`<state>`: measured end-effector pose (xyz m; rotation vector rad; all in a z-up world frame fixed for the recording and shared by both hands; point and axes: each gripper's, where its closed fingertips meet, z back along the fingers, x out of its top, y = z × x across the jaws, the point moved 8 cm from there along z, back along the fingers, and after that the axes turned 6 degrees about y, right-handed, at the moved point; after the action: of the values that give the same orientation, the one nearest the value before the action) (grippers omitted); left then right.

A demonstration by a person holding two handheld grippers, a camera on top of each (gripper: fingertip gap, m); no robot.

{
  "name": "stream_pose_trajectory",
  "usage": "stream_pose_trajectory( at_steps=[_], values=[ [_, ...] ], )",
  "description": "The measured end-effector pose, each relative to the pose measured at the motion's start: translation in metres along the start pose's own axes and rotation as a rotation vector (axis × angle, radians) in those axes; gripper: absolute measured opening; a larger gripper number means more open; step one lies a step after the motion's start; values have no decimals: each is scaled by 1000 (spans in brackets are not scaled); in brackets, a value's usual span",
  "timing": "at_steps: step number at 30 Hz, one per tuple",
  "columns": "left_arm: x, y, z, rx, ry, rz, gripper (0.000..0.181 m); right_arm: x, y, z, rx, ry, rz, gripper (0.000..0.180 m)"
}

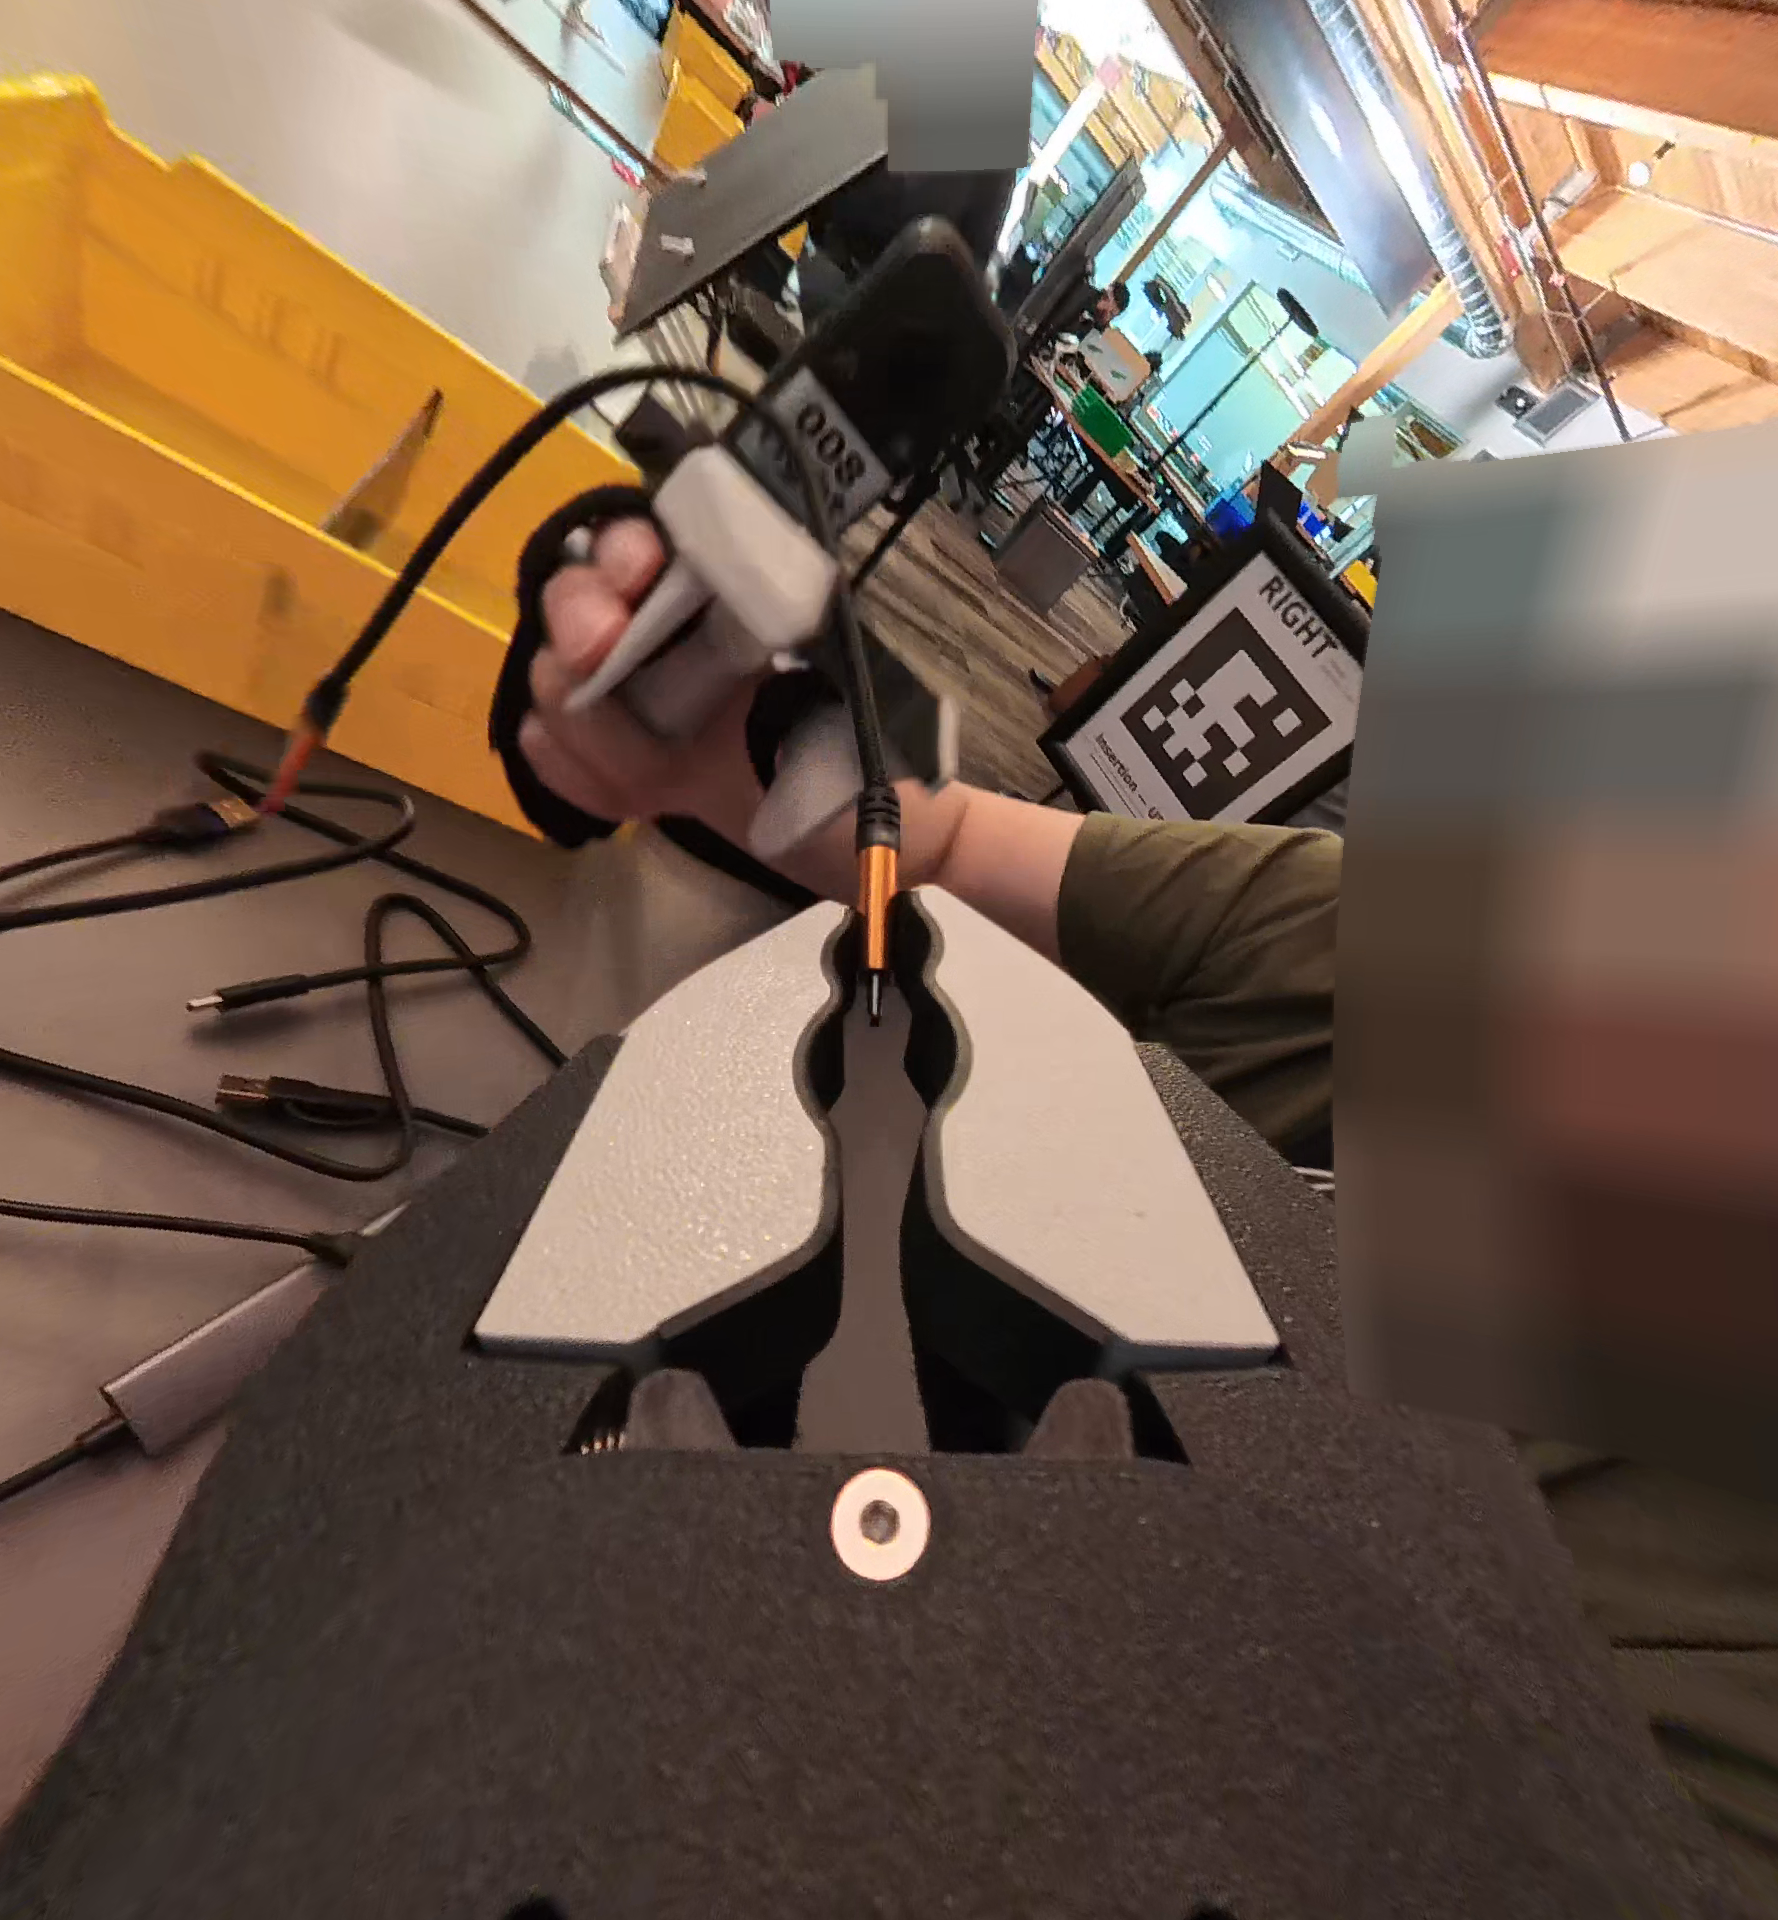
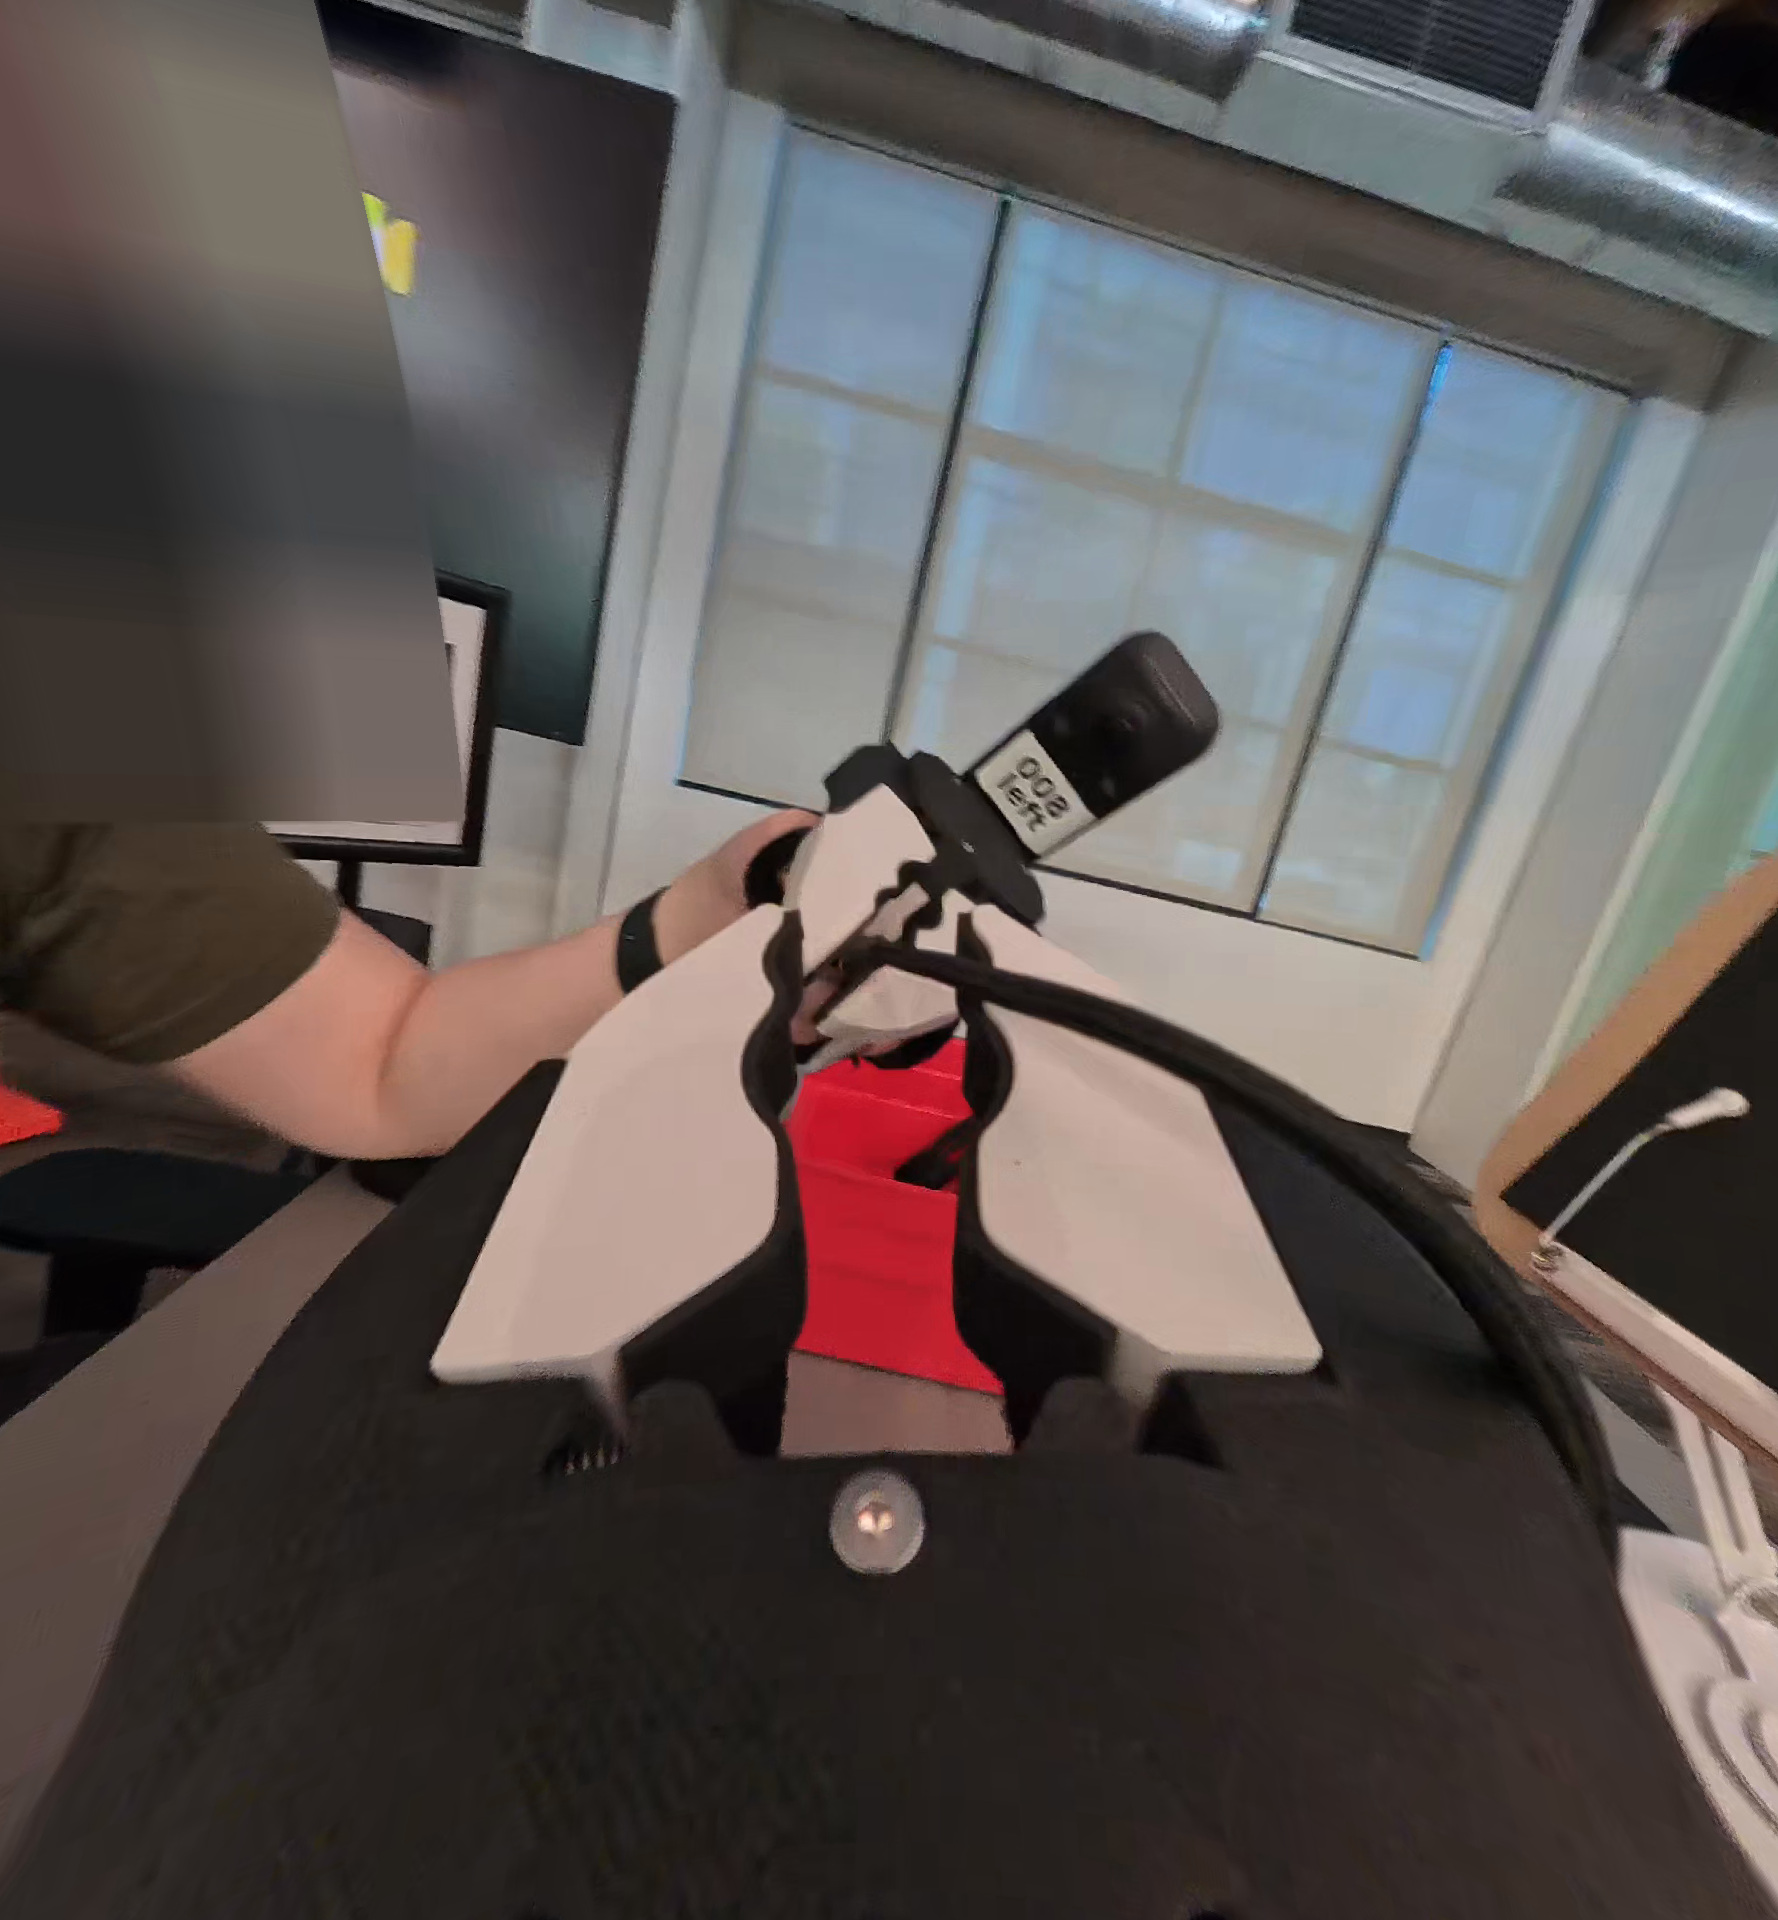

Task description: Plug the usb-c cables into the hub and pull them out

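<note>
My left gripper (image 1: 877, 920) is shut on the orange USB-C plug (image 1: 877, 894) of a black braided cable (image 1: 428, 551), held up off the table with the metal tip pointing back at the camera. The cable arcs left and down to its other plug (image 1: 225, 816) on the table. The grey hub (image 1: 210, 1371) lies on the table at the lower left, apart from both grippers. My right gripper (image 2: 872, 935) is open and faces the left gripper (image 2: 906, 899) closely; the cable (image 2: 1228, 1081) drapes over its right finger (image 2: 1103, 1174). The right gripper also shows in the left wrist view (image 1: 719, 727).
Several loose black cables (image 1: 376, 977) lie tangled on the grey table (image 1: 12, 1714). A yellow bin (image 1: 137, 364) stands behind them. A framed marker sign (image 1: 1217, 717) stands to the right. A red box (image 2: 874, 1226) sits below the right gripper. A white stand (image 2: 1716, 1486) is at the right.
</note>
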<state>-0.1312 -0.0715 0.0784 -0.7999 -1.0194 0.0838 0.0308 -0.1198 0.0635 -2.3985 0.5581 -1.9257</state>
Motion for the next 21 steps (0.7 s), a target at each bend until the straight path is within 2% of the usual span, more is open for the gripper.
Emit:
stream_pose_trajectory(
  at_steps=[1, 4, 6, 10, 12, 17, 19, 21],
  values=[
    [-1, 1, -2, -18, 15, 11, 6, 1, 1, 0, 20, 12, -3, 28],
    [-4, 4, -6, -48, 43, 37, 6, 0, 4, -2, 31, 109, 68, 25],
    [-5, 6, -6, -47, 52, 44, 6, 3, 5, -4, -4, 185, 117, 6],
    [-1, 2, -4, -45, 23, 5, 6, 14, 9, -6, -45, 231, 175, 5],
    [5, -2, 0, -14, -40, -64, 7, 20, 8, -5, -84, 192, 176, 5],
    [18, -13, 12, 76, -243, -289, 23, 33, 3, 1, -168, 36, 67, 5],
    [20, -15, 16, 192, -310, -411, 35, 36, 0, 2, -197, 0, 7, 5],
    [18, -20, 19, 333, -354, -541, 40, 38, -3, 3, -224, -26, -62, 5]
  ],
)
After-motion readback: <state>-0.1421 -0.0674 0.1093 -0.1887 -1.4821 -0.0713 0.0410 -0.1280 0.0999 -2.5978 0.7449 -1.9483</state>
